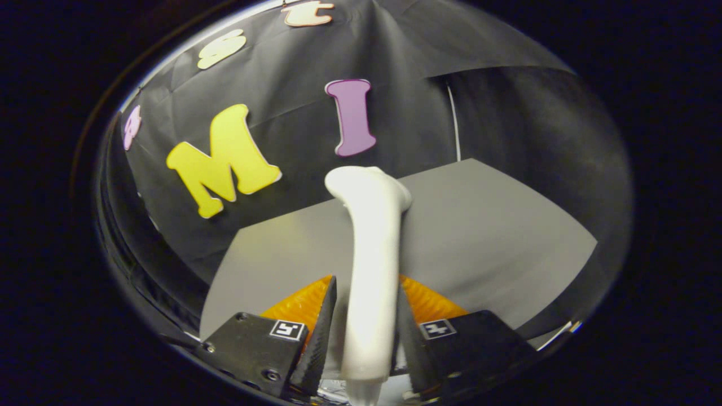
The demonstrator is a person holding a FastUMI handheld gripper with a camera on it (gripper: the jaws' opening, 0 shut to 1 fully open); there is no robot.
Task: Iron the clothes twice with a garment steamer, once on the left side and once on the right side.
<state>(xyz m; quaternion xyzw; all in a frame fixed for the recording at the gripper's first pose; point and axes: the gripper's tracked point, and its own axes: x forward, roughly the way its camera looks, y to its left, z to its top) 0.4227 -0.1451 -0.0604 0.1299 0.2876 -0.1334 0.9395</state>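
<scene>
A white garment steamer (pixel 372 270) with a smooth, slightly glossy plastic-looking shell stands upright. On either side of the steamer, pressing its handle, are the tool (pixel 364 332)'s two dark fingers (pixel 321 332) with a ribbed, matt face, probably rubber. Behind the steamer's handle sit orange ridged plastic parts (pixel 299 304) and matt black housings (pixel 254 349). Beyond the steamer lies a grey worktop (pixel 496 242), smooth and matt. Behind the steamer hangs creased black cloth (pixel 282 84).
</scene>
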